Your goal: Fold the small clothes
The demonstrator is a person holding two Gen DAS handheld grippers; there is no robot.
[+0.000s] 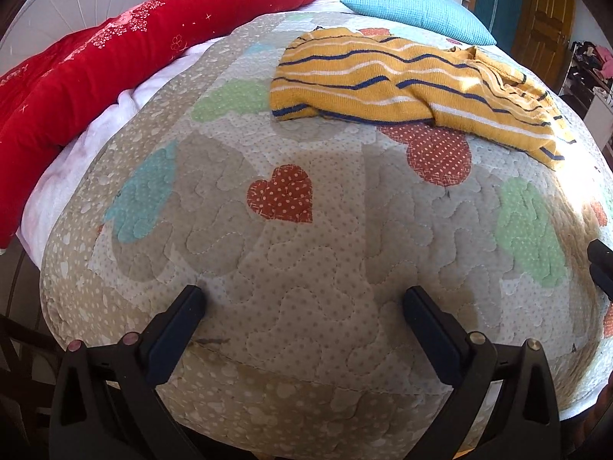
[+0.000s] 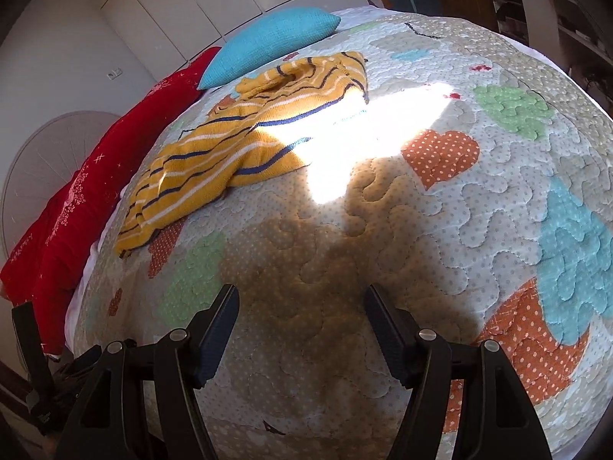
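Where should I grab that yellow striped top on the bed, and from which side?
Probably at the near hem of the yellow striped top, coming from the foot of the bed over the bare quilt. That edge lies closest, faces both open grippers, the left gripper and the right gripper, and looks fairly flat, while the far end is bunched near the blue pillow.
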